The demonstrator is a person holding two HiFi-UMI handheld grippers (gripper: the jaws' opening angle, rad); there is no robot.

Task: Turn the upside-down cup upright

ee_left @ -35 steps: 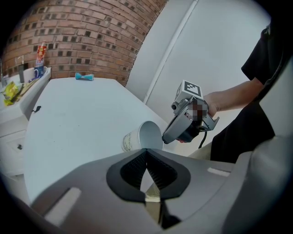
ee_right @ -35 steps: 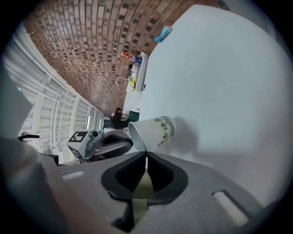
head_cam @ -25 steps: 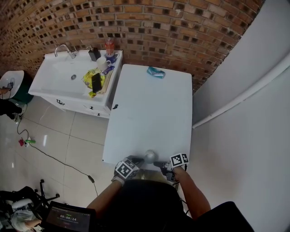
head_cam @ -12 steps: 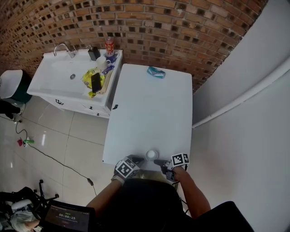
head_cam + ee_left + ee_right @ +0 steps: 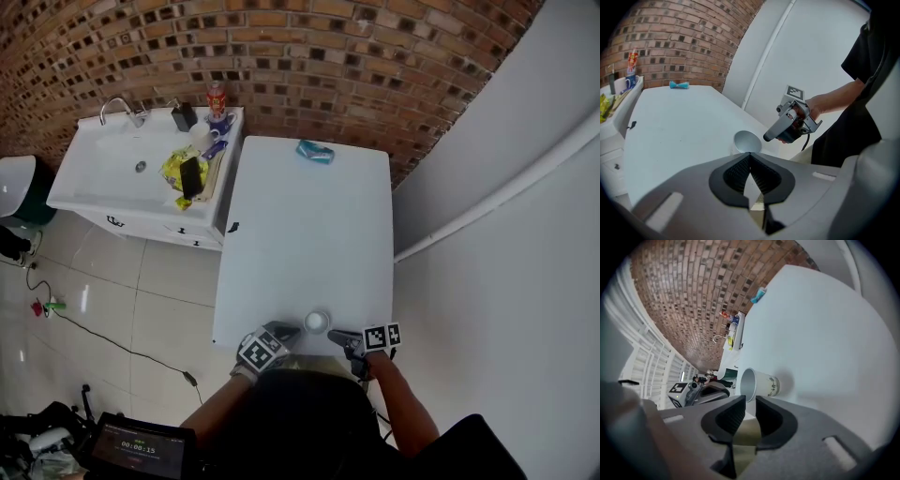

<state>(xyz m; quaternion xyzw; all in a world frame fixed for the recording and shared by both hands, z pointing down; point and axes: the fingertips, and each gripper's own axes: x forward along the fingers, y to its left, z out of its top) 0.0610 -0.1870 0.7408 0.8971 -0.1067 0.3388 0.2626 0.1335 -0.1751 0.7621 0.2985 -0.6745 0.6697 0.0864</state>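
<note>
Your head camera looks steeply down on the table (image 5: pixel 309 225) from high above. Cameras on your left gripper (image 5: pixel 289 331) and right gripper (image 5: pixel 337 336) sit low at its near edge (roughly facing each other), close to the cup (image 5: pixel 317 322) all three share.

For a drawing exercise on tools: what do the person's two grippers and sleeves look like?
Both the left gripper and right gripper are grey with black ribbed pads, and each carries a cube with black-and-white square markers. A dark cable hangs from the right one. The sleeves are black and short.
</note>
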